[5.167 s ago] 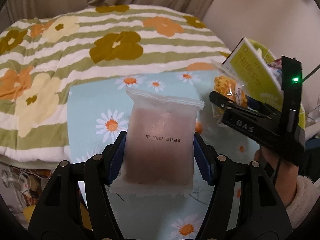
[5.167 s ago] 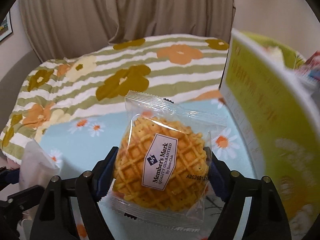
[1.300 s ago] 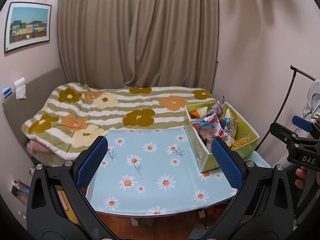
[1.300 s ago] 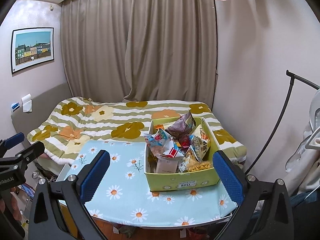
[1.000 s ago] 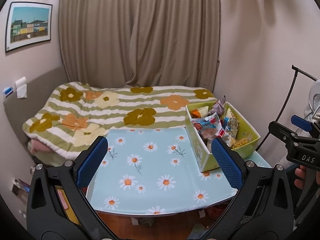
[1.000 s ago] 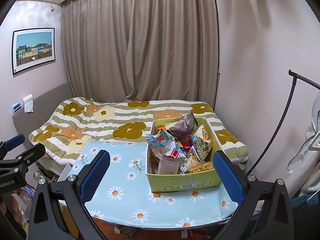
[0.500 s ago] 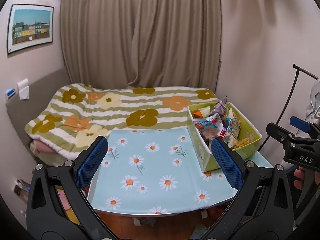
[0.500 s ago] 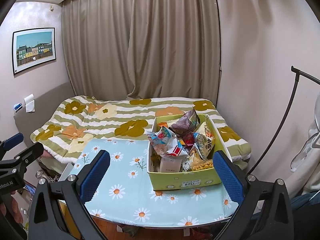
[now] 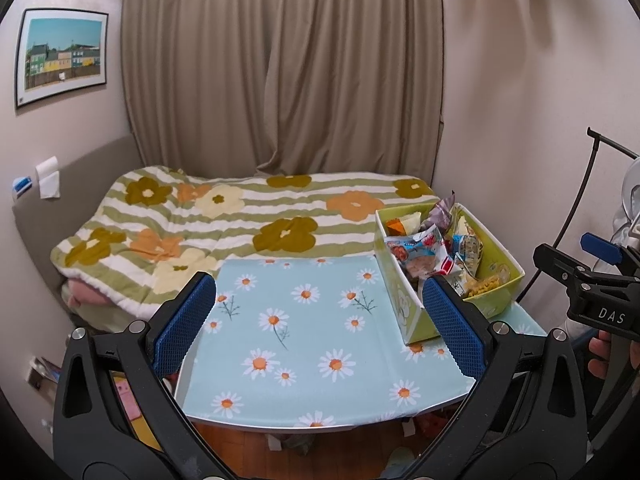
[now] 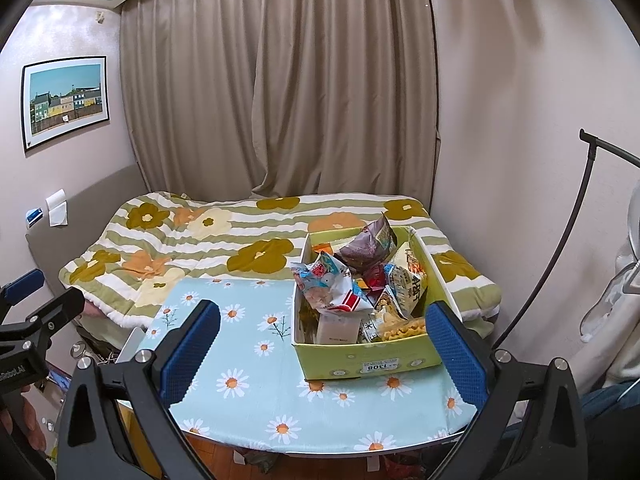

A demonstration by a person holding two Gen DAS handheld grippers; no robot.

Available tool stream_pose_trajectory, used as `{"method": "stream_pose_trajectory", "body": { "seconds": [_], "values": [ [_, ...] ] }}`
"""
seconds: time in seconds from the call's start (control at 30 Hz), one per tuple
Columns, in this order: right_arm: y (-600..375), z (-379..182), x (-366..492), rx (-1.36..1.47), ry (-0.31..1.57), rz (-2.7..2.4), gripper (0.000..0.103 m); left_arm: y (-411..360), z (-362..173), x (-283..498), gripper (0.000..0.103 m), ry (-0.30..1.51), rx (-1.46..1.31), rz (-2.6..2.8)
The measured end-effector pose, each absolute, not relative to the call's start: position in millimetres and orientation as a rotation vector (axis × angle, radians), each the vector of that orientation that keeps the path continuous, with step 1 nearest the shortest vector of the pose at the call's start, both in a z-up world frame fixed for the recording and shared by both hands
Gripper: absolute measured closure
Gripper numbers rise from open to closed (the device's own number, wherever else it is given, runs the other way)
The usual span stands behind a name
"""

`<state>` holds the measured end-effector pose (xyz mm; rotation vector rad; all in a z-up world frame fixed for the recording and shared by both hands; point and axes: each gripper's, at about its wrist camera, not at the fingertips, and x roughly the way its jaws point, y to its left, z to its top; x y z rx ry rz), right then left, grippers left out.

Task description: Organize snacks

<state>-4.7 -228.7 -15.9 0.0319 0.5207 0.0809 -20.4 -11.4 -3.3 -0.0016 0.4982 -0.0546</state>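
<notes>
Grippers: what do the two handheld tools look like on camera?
Both are black two-finger frames with silver bolts and blue textured pads. The right gripper, seen from the left wrist view, carries white "DAS" lettering. The left gripper has blue tips too.

Matt card box (image 10: 366, 360), glossy plastic snack packets (image 10: 332, 280), cloth daisy table cover (image 9: 304, 332)

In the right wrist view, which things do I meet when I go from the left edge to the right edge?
Left hand-held gripper → framed picture → flowered blanket → green snack box → black curved pole.
</notes>
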Motion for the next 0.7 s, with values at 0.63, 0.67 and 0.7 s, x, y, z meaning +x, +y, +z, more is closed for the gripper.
{"method": "stream_pose_trajectory", "body": {
  "seconds": [0.63,0.67,0.7],
  "values": [
    [-229.8,-16.8,-4.0,0.028,0.517,0.079,0.001,-6.9,-1.5,-21.7,0.000,0.462,0.006,-0.018],
    [-229.7,-16.7,-3.9,0.028,0.517,0.079,0.001,-6.8,-2.6,-20.9,0.000,0.467,0.009,-0.009],
    [-229.5,-16.8,-4.3,0.027,0.517,0.079,0.001,-6.0,-3.8,-19.6,0.000,0.473,0.005,-0.007]
  ]
}}
